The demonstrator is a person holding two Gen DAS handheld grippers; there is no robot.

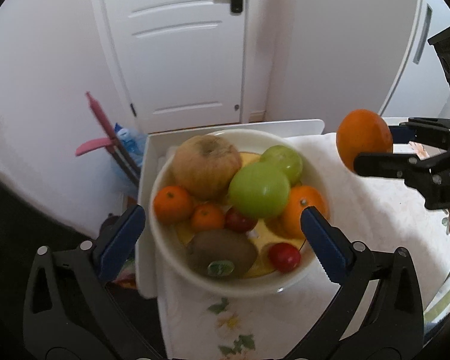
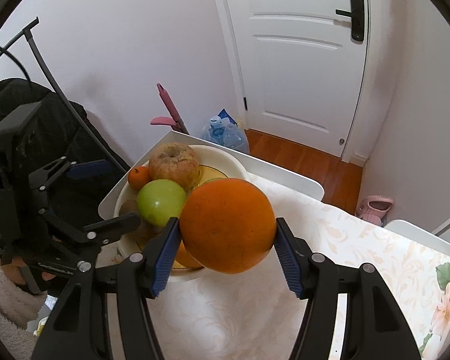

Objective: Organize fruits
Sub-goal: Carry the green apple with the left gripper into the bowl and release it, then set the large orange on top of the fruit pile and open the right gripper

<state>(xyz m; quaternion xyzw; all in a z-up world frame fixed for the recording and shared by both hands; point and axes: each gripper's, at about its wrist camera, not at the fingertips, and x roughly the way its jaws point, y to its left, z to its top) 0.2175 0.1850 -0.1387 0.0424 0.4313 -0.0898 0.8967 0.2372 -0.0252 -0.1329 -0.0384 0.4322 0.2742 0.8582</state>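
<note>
A white bowl (image 1: 171, 258) on the table holds a brown apple (image 1: 205, 169), two green apples (image 1: 258, 190), several small oranges (image 1: 172, 204), a kiwi (image 1: 222, 252) and red fruits (image 1: 285, 256). My left gripper (image 1: 222, 225) is open, its jaws astride the bowl's near side. My right gripper (image 2: 226, 243) is shut on a large orange (image 2: 228, 225), held in the air to the right of the bowl (image 2: 225, 156). The orange also shows in the left wrist view (image 1: 364, 138).
A flowered white cloth (image 1: 375, 210) covers the white table (image 1: 303, 126). Behind stand a white door (image 1: 180, 45), a pink-handled tool (image 1: 99, 123) and a water bottle (image 2: 225, 135). Dark bags (image 2: 30, 138) sit left of the table. Pink slippers (image 2: 375, 207) lie on the wooden floor.
</note>
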